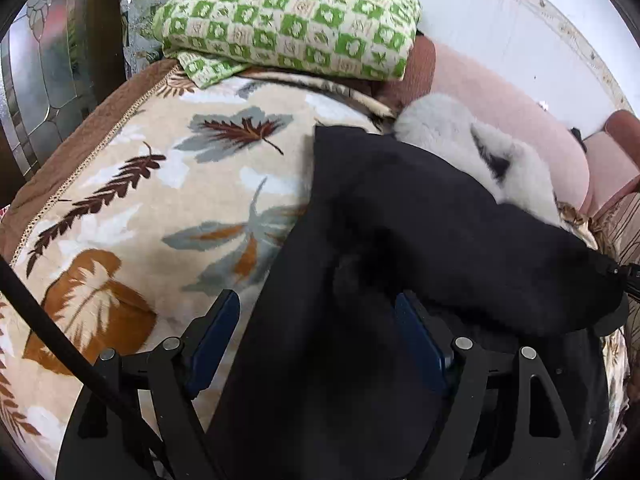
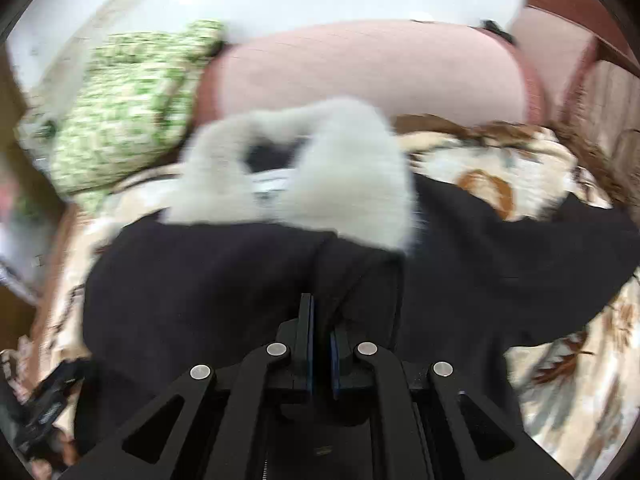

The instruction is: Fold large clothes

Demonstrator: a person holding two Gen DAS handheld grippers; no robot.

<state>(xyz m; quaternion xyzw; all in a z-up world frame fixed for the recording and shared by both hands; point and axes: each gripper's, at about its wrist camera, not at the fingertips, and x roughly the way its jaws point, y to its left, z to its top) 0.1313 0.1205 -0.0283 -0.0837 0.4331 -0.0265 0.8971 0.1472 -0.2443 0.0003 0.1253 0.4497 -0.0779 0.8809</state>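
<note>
Black coat (image 2: 240, 280) edge pinched by right tongs (image 2: 322, 320).

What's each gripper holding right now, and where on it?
Right gripper pinches a raised fold of the black coat. Left gripper is open astride the coat, holding nothing.

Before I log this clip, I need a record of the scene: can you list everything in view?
Coat: one, black, spread on the blanket, under both grippers.
Fur collar: one, white, at the coat's far end.
Blanket: one, beige with brown and grey leaves, covering the sofa seat.
Folded cloth: one, green and white checks, on the blanket's far left.
Sofa cushions: pink, behind the coat.
Wall: white, behind the sofa.
Left gripper: fingers open, coat fabric between them.
Right gripper: fingers closed on a fold of the coat.
</note>
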